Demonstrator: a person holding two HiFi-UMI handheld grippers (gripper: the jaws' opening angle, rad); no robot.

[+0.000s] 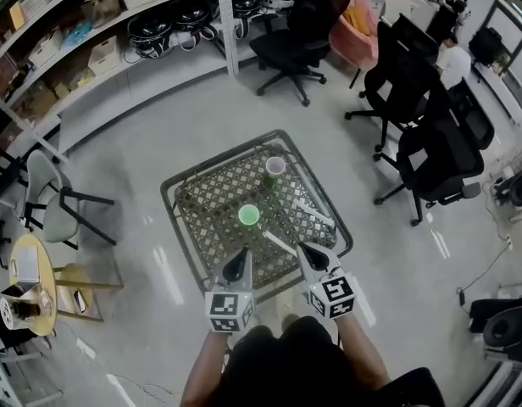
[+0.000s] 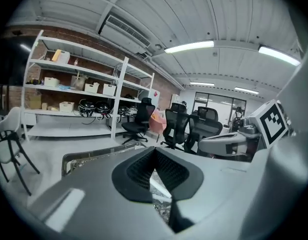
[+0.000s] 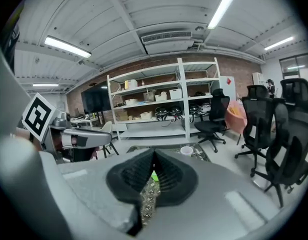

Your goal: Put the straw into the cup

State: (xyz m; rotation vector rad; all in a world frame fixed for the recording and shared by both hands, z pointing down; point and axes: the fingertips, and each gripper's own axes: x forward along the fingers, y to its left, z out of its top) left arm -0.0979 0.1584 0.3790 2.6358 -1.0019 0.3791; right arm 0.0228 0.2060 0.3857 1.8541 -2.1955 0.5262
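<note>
**Both grippers closed and empty at the table's near edge**

Your left gripper [image 1: 241, 254] and right gripper [image 1: 306, 250] hang side by side over the near edge of the square metal lattice table [image 1: 208, 198]. Each has its jaws pressed together on nothing. A white straw [image 1: 279, 244] lies flat on the lattice between the two tips. A second white straw [image 1: 311, 213] lies farther right. The green round cup [image 1: 248, 215] stands upright just beyond the nearer straw. A pale purple cup [image 1: 275, 166] stands near the far corner.
</note>
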